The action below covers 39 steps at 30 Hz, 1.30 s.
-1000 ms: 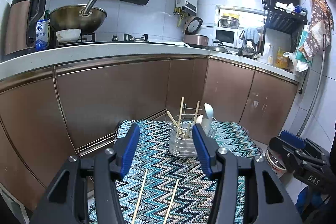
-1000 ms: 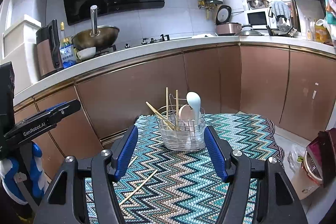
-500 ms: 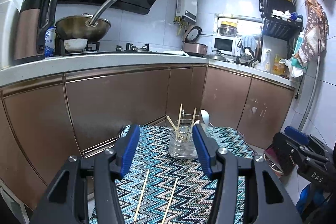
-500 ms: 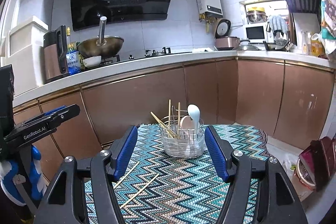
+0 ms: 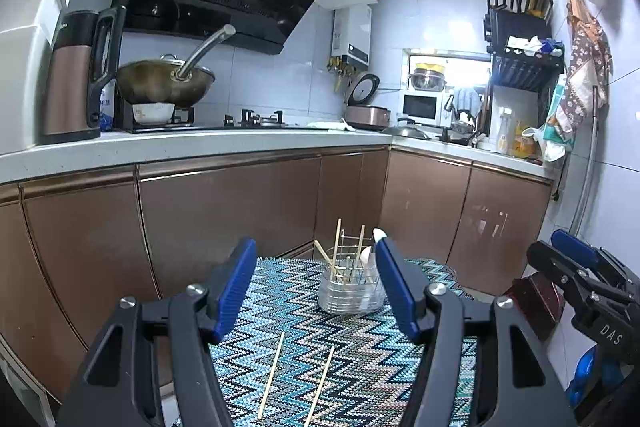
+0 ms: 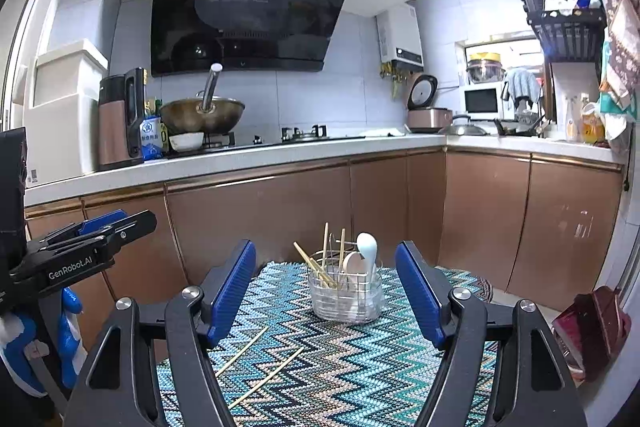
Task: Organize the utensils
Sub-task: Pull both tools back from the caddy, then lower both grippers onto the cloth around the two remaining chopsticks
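Both hand-held grippers, left & right, jaws just widened w/ nothing between, face utensil holder; two chopsticks lie loose on tabletop before it, presumably next pick-ups.

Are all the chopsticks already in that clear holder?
No, two chopsticks lie loose on the zigzag mat, in front of the holder.

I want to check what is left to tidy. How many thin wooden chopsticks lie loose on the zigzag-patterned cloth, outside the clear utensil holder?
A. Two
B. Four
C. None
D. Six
A: two thin wooden chopsticks lie flat on the zigzag-patterned cloth in front of the clear utensil holder, which both wrist views confirm.
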Available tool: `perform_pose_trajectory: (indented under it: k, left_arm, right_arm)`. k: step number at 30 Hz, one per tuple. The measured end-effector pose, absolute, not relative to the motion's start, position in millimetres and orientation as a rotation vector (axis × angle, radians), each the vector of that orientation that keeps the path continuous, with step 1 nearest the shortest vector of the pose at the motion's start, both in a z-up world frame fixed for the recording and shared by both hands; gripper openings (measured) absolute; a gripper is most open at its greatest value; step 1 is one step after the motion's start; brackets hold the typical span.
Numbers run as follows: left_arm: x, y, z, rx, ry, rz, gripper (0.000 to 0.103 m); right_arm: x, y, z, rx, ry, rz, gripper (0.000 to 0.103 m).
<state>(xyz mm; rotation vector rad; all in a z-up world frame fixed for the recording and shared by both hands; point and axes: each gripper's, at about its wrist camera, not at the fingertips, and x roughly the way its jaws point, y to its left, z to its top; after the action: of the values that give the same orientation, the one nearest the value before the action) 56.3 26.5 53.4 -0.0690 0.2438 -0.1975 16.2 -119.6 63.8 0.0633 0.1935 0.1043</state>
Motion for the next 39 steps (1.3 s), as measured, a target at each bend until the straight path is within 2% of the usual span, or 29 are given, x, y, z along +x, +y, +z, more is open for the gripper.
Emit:
perform_pose_trajectory:
  k: [16, 39]
  left_arm:
    - [31.1, 32.2, 63.9, -0.069, 0.213, -0.160, 0.060]
    - [19.7, 31.2, 66.0, -0.041, 0.188, -0.115, 0.060]
  right_arm:
    - [-13.3, -115.2, 80.8, 0.059, 0.120, 0.077, 0.079]
    - [-22.0, -114.7, 80.0, 0.066, 0.100, 0.049, 0.080]
